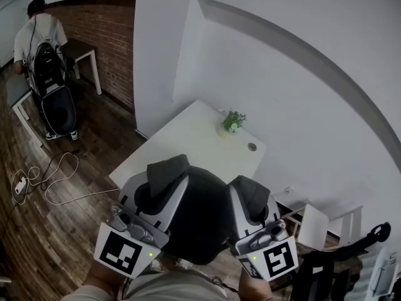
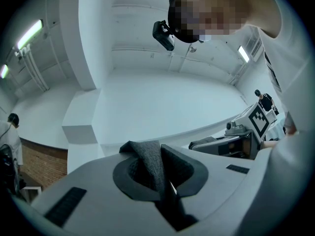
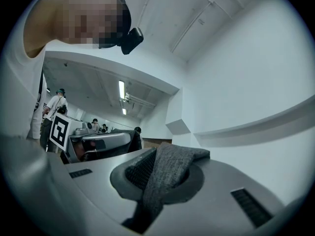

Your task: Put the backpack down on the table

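Observation:
A black backpack [image 1: 202,221] hangs between my two grippers, close to my body and short of the white table [image 1: 188,137]. My left gripper [image 1: 164,182] is shut on a grey fabric strap [image 2: 149,162] of the backpack, which sticks up between its jaws. A second grey strap [image 3: 170,171] is pinched in my right gripper [image 1: 252,200], also shut. Both grippers point slightly upward, side by side. The right gripper [image 2: 248,131] shows in the left gripper view, and the left gripper [image 3: 96,142] in the right gripper view.
A small potted plant [image 1: 233,121] and a small round object [image 1: 252,147] sit at the table's far side by the white wall. A white chair [image 1: 312,226] stands at right. Cables [image 1: 44,180] lie on the wooden floor at left, where a person [image 1: 39,39] stands.

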{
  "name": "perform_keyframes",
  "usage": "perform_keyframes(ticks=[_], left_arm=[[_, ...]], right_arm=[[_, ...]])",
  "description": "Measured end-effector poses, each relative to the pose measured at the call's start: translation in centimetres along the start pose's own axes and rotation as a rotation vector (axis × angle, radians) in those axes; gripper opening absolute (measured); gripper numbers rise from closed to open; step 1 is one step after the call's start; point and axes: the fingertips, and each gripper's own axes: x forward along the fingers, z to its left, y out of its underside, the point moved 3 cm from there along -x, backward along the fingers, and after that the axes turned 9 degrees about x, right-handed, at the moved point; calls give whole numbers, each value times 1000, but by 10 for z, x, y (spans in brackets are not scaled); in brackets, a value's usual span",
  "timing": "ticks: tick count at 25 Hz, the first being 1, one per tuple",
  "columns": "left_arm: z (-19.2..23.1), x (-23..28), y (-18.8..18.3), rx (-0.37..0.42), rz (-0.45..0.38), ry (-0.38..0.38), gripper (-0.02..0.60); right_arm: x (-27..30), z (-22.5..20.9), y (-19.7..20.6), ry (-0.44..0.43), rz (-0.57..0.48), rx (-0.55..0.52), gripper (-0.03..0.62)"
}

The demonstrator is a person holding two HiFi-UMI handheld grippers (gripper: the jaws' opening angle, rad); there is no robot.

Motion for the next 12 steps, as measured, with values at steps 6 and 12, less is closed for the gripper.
perform_keyframes(ticks=[6, 12], left_arm=[[16, 30, 14, 25, 19, -11, 49], [20, 47, 18, 65, 0, -19, 49]], right_arm=[[26, -30, 6, -13, 8, 11, 54], [39, -54, 9, -13, 0, 1, 54]])
